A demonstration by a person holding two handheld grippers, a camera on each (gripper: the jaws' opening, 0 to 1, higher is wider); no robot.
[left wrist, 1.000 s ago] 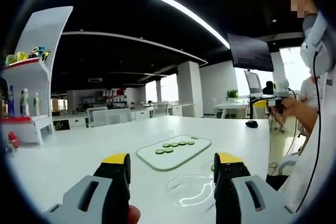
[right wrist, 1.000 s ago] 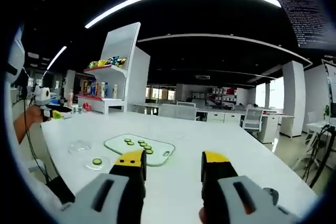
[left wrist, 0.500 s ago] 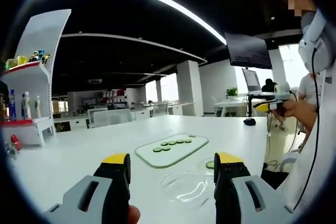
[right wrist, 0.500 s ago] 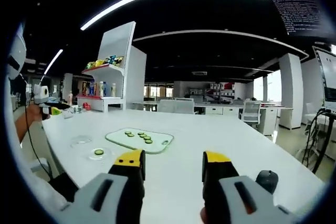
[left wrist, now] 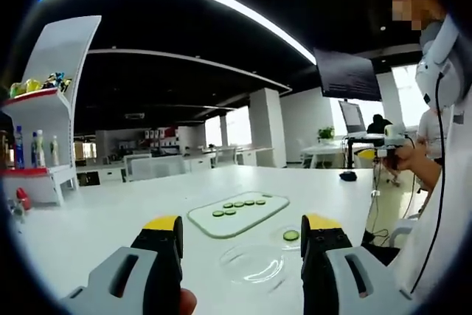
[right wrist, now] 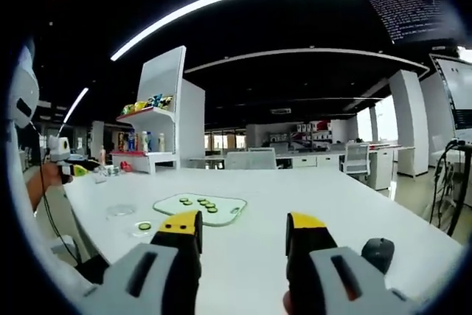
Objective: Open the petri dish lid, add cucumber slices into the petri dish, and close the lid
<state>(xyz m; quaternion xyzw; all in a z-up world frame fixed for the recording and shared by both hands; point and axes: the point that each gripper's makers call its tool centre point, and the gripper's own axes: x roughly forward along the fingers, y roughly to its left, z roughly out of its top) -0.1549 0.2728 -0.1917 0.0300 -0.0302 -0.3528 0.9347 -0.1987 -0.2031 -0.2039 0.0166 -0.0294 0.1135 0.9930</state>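
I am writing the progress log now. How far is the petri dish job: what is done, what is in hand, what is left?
Done: the lid lies apart on the white table, and one cucumber slice sits in the petri dish. In hand: nothing; the left gripper and right gripper are open and empty. Left: perhaps more slices from the cutting board, then closing the lid.

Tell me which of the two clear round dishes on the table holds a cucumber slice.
The petri dish beside the right jaw holds one slice; the nearer lid, between the jaws, is empty.
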